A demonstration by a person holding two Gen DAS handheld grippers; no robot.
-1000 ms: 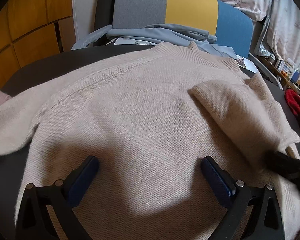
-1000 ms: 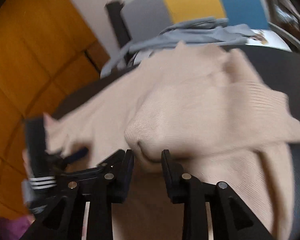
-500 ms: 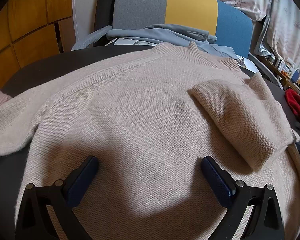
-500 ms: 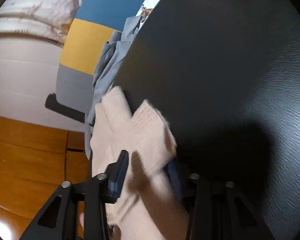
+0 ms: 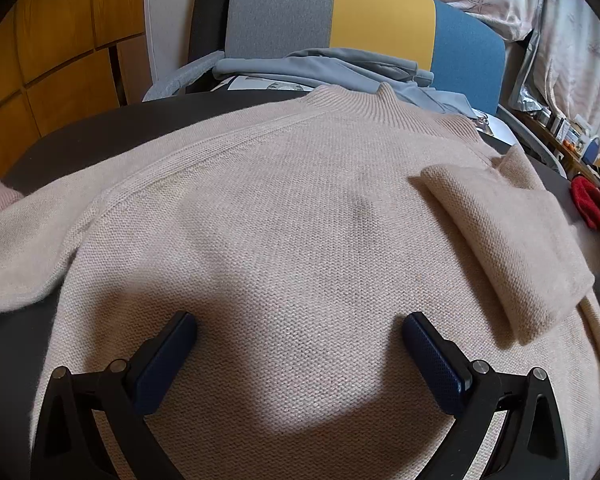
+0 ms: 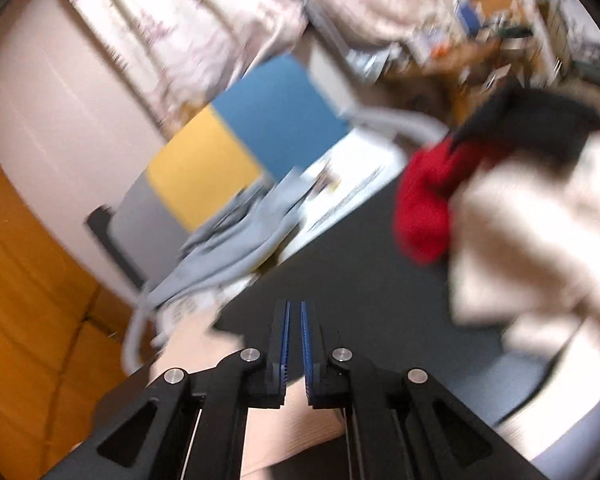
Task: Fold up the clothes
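Observation:
A beige knit sweater (image 5: 284, 216) lies spread on the dark table (image 5: 80, 136), collar toward the far edge. Its right sleeve (image 5: 512, 240) is folded in over the body; its left sleeve (image 5: 16, 256) trails off to the left. My left gripper (image 5: 300, 336) is open wide, hovering low over the sweater's lower body, empty. My right gripper (image 6: 294, 312) is shut with nothing between its pads, raised above the sweater's edge (image 6: 204, 344) and pointing across the dark table (image 6: 360, 264). The right wrist view is blurred.
A grey, yellow and blue chair (image 5: 364, 20) stands behind the table with light blue clothes (image 5: 332, 68) draped on it. A red garment (image 6: 424, 208) and a cream garment (image 6: 540, 240) lie at the table's right side. Orange wood panels (image 5: 60, 40) are at the left.
My right gripper let go of the folded sleeve, closed, and swung up and away to the right. The sleeve now lies flat on the body. My left gripper has not moved.

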